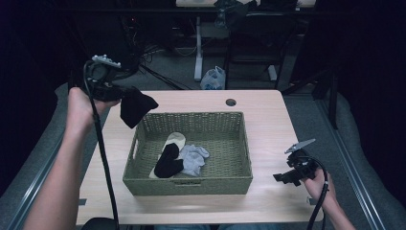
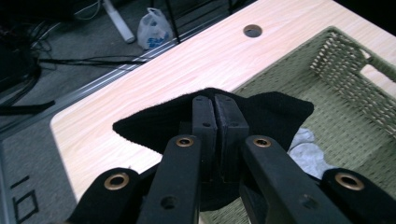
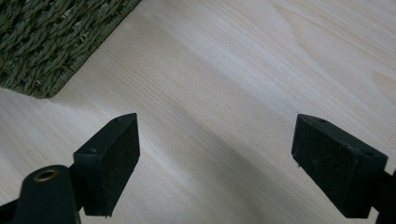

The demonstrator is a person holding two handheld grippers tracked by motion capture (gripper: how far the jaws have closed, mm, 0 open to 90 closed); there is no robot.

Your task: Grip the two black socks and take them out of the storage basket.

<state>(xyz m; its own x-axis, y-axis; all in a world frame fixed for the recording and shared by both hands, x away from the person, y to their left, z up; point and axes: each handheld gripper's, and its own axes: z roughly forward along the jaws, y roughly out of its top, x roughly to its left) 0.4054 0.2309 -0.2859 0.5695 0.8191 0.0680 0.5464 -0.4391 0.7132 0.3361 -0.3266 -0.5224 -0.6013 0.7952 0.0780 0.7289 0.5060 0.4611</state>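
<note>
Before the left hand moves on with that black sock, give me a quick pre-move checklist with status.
1. Left gripper shut on the black sock: ok, jaws pinch the fabric in the left gripper view.
2. Sock lifted free of the basket: ok, it hangs over the far left corner, off the rim.
3. Grip depth: cannot tell; most of the sock hangs beyond the pads.
4. Right gripper free: ok, jaws open over bare table, nothing between them.
5. Right gripper out of the way: ok, it sits right of the basket.
6. Socks left in the basket: not ok, a second black sock, a grey sock and a cream sock remain.
</note>
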